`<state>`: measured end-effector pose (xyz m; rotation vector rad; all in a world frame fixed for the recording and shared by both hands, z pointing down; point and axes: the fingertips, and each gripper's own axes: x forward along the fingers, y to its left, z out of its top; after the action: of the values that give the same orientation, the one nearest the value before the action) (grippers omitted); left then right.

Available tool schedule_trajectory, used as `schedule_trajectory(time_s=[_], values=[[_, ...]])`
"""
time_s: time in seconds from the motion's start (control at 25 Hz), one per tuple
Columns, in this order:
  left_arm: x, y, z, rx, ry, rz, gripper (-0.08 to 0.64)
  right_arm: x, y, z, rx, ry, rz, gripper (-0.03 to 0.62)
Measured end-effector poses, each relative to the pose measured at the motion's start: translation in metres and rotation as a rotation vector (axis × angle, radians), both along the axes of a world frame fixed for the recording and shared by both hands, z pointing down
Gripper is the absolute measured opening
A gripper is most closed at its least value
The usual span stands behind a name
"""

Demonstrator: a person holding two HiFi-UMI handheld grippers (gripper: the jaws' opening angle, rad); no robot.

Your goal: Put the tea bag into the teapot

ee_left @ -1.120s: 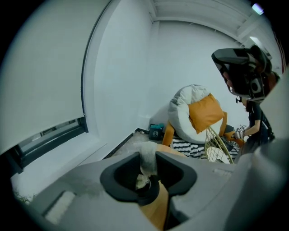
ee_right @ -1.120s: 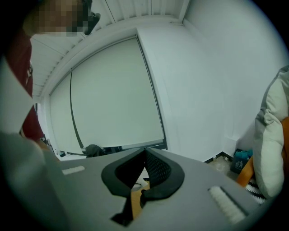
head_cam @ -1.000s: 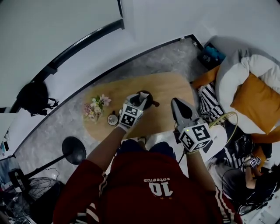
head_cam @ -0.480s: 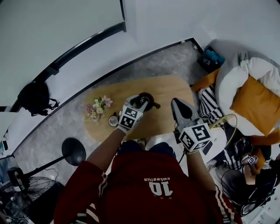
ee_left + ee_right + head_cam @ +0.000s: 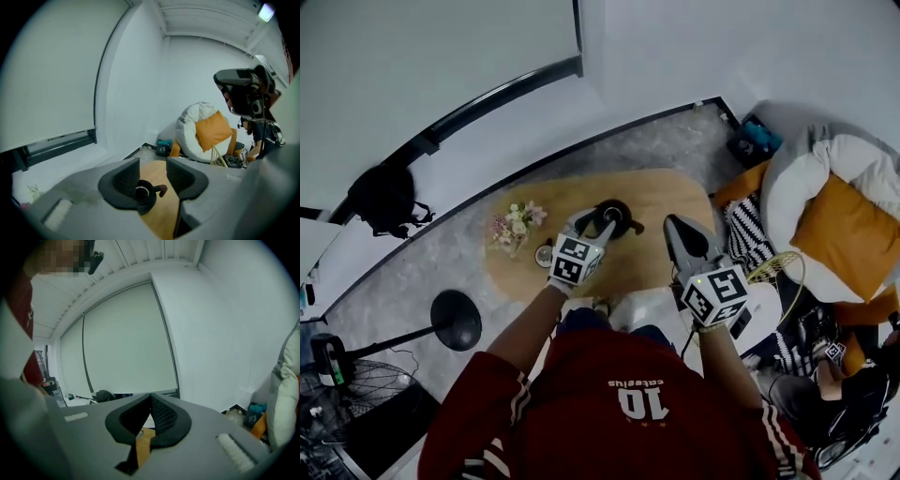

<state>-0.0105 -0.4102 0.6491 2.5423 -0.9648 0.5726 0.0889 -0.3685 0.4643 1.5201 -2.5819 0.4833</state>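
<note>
- The left gripper (image 5: 153,171) hangs right over the teapot (image 5: 143,194), fingers spread wide with nothing between them. Its own view looks straight down between them onto the pot's round mouth and curled handle.
- That pose fits dropping something into the pot, I'd guess.
- I cannot spot the tea bag anywhere: not in either gripper, nor on the desk (image 5: 661,202) around the teapot. It may lie inside the pot, but the dark opening doesn't show it.
- The right gripper (image 5: 150,399) is held off to the right of the teapot and nearer the person, fingers pressed together on nothing. It seems parked out of the way.
- A small bunch of flowers (image 5: 516,225) stands left of the teapot, well clear of the work.
</note>
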Motion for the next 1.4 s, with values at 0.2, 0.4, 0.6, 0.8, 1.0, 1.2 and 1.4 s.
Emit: schedule_trajectory(time_s=[0.2,0.4,0.6,0.8,1.0,1.2,1.4], values=[[0.004,0.018,-0.025,0.046,0.021,-0.019,0.173,0.009,0.023,-0.009,0.020,-0.004,-0.013,0.002],[0.002,0.042,-0.045,0.084,0.042,-0.051,0.173,0.014,0.053,-0.013,0.043,-0.009,-0.026,0.002],[0.000,0.077,-0.071,0.143,0.065,-0.092,0.172,0.021,0.093,-0.014,0.060,-0.025,-0.038,0.002],[-0.001,0.126,-0.103,0.186,0.098,-0.124,0.172,0.021,0.137,-0.021,0.085,-0.048,-0.055,0.002],[-0.004,0.172,-0.143,0.231,0.150,-0.138,0.161,0.018,0.171,-0.035,0.116,-0.071,-0.072,0.002],[-0.013,0.207,-0.182,0.280,0.216,-0.164,0.144,0.016,0.196,-0.051,0.154,-0.083,-0.076,0.002],[-0.019,0.233,-0.214,0.329,0.256,-0.161,0.123,0.013,0.216,-0.068,0.191,-0.074,-0.085,0.002]])
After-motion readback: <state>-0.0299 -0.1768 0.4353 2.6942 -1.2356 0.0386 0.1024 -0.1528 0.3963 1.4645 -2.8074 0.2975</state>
